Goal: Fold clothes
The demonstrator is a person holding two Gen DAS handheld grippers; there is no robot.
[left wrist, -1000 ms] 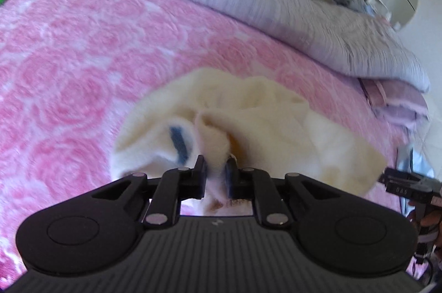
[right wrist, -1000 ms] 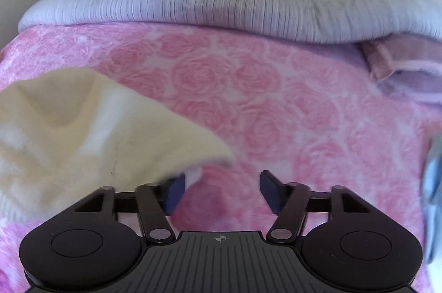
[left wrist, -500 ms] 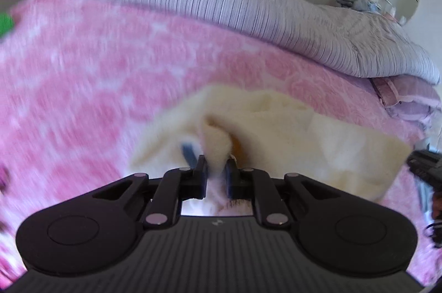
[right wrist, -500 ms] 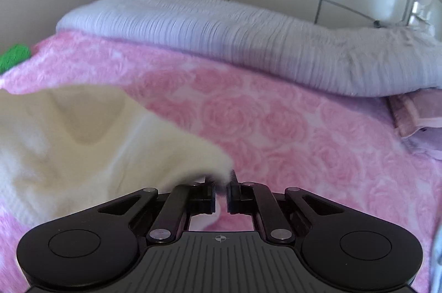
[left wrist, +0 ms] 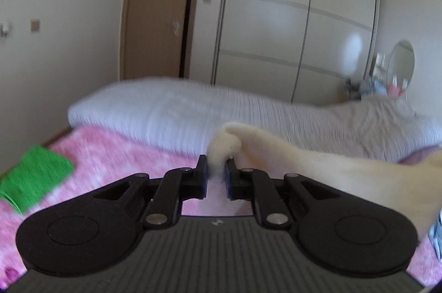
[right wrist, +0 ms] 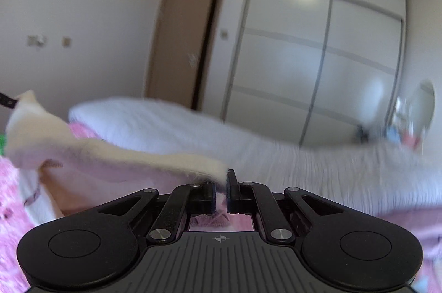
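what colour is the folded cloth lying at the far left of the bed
Bright green, clearest in the left wrist view, on the pink rose-patterned blanket.

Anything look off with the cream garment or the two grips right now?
Nothing stands out. The left gripper is shut on a bunched corner of the cream garment, the right gripper is shut on another edge, and the cloth hangs stretched between them above the pink bedspread. Motion blur hides finer detail.

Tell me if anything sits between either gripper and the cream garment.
Nothing does. The left gripper and the right gripper are each shut on an edge of the cream garment, which hangs between them above the pink blanket.
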